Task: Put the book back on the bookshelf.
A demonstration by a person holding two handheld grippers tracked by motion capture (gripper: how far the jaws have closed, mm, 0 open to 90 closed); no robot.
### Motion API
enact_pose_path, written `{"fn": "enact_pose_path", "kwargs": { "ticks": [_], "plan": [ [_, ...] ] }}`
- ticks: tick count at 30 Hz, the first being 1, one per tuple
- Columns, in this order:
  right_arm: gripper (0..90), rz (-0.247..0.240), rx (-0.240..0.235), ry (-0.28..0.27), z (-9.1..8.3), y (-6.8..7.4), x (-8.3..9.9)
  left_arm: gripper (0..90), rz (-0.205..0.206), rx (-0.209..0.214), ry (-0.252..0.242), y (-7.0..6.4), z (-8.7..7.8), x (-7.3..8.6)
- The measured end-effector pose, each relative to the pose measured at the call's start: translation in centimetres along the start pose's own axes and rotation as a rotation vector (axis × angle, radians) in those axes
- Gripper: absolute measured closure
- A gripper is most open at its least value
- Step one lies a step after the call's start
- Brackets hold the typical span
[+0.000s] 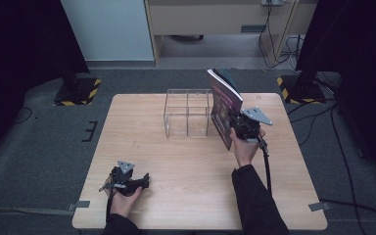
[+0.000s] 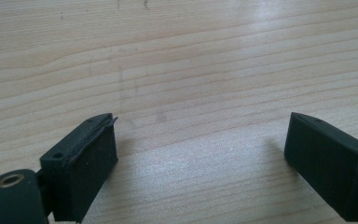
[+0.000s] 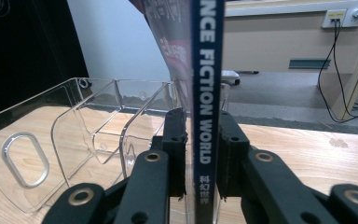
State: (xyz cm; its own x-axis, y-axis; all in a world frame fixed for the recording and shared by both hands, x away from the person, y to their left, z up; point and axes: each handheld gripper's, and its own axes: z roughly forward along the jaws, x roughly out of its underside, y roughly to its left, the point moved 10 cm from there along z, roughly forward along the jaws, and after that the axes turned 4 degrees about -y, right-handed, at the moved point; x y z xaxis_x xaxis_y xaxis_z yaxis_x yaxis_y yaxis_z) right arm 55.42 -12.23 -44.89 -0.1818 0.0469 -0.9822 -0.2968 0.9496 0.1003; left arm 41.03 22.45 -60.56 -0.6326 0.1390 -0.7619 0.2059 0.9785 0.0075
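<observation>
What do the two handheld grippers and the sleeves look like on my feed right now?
Both are black. The left gripper and the right gripper each carry a grey three-cornered plate on top. The fingers are thick, matte black blocks with small screw holes; their linkage arms have brass-coloured rivets. A black cable trails from the right gripper along the dark sleeve. Both sleeves are dark.

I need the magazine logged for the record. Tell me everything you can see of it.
The magazine is thin and soft-bound, with a purple cover and a dark blue spine printed FICTION WORLD in white, Chinese characters below. It stands upright on edge, its top pages fanning slightly, at the right end of the clear plastic rack. The right gripper clamps its spine from both sides. Whether its lower edge rests on the table cannot be told.
</observation>
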Motion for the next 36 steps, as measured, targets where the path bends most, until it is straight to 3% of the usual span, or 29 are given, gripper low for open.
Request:
{"fn": "enact_pose_path", "kwargs": {
  "ticks": [7, 14, 16, 19, 25, 29, 30, 31, 34, 35, 36],
  "plan": [
    [63.7, -0.004, 0.007, -0.008, -0.2, -0.2, -0.3, 8.2, 0.000, 0.000, 0.000, 0.0, 0.0, 0.0],
    [46.7, -0.032, 0.002, -0.037, -0.7, 0.1, -1.8, 8.2, 0.000, 0.000, 0.000, 0.0, 0.0, 0.0],
    [35.9, -0.044, -0.017, -0.035, -1.0, 0.4, -2.3, 8.2, 0.000, 0.000, 0.000, 0.0, 0.0, 0.0],
    [29.6, -0.054, -0.017, -0.025, -1.3, 0.3, -2.4, 8.2, 0.000, -0.001, 0.000, 0.0, 0.0, 0.0],
    [18.7, -0.036, -0.078, 0.014, -3.0, 0.1, -2.2, 8.2, 0.000, 0.000, 0.000, 0.0, 0.0, 0.0],
    [16.4, -0.064, -0.110, 0.064, -4.7, -0.1, -0.8, 8.2, 0.000, 0.000, 0.000, 0.0, 0.0, 0.0],
    [15.2, -0.086, -0.121, 0.106, -5.7, -0.5, 0.6, 8.2, 0.000, 0.000, 0.000, 0.0, 0.0, 0.0],
    [15.2, -0.086, -0.121, 0.106, -5.7, -0.5, 0.6, 8.2, 0.000, 0.000, 0.000, 0.0, 0.0, 0.0],
    [13.8, -0.131, -0.115, 0.172, -7.2, -1.6, 3.6, 8.2, 0.000, 0.000, 0.000, 0.0, 0.0, 0.0],
    [13.8, -0.131, -0.115, 0.172, -7.2, -1.6, 3.6, 8.2, 0.000, 0.000, 0.000, 0.0, 0.0, 0.0],
    [13.6, -0.139, -0.106, 0.210, -8.1, -2.7, 5.5, 8.2, 0.000, 0.000, 0.000, 0.0, 0.0, 0.0]
  ]
}}
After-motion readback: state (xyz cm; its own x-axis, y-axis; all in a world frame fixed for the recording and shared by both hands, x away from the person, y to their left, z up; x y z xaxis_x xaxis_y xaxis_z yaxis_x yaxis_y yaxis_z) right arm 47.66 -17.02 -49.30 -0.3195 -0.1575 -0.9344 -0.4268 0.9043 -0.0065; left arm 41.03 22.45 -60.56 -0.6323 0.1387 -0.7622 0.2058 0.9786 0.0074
